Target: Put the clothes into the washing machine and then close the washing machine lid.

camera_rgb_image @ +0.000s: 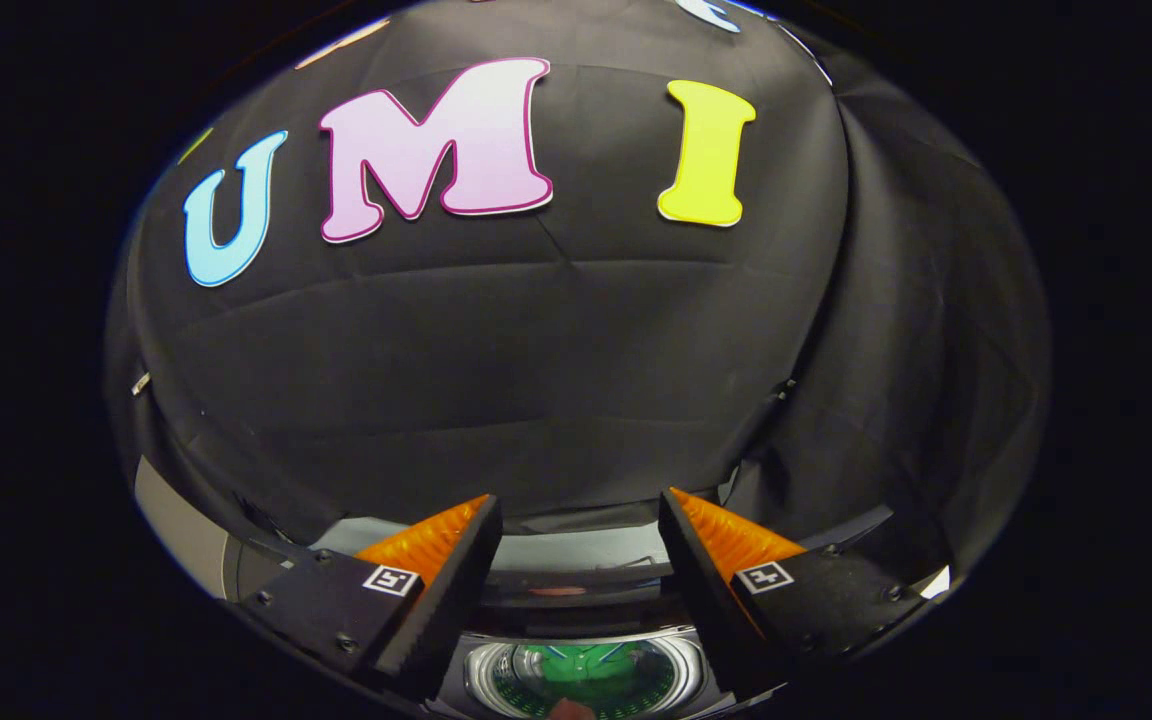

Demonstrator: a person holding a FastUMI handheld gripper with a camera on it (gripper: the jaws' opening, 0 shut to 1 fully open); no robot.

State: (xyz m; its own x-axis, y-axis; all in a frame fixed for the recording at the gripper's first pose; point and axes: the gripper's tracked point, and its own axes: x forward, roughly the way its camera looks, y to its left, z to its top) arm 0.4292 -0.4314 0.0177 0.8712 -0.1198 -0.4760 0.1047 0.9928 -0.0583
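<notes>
My gripper (578, 497) is open, its fingers wide apart with nothing between them, held above the washing machine (576, 600). Low between the fingers I look down into the round metal drum (496, 682). Something green (586, 665), likely the clothes, lies inside the drum. A glossy dark panel (576, 552) stands just behind the drum opening; it looks like the raised lid, though I cannot tell for sure. Beyond the fingertips hangs the booth's black cloth wall (556, 380).
A grey-white edge (176, 525) of a surface shows beside the left finger. The black cloth folds into a corner (816, 340) on the right, close behind the machine.
</notes>
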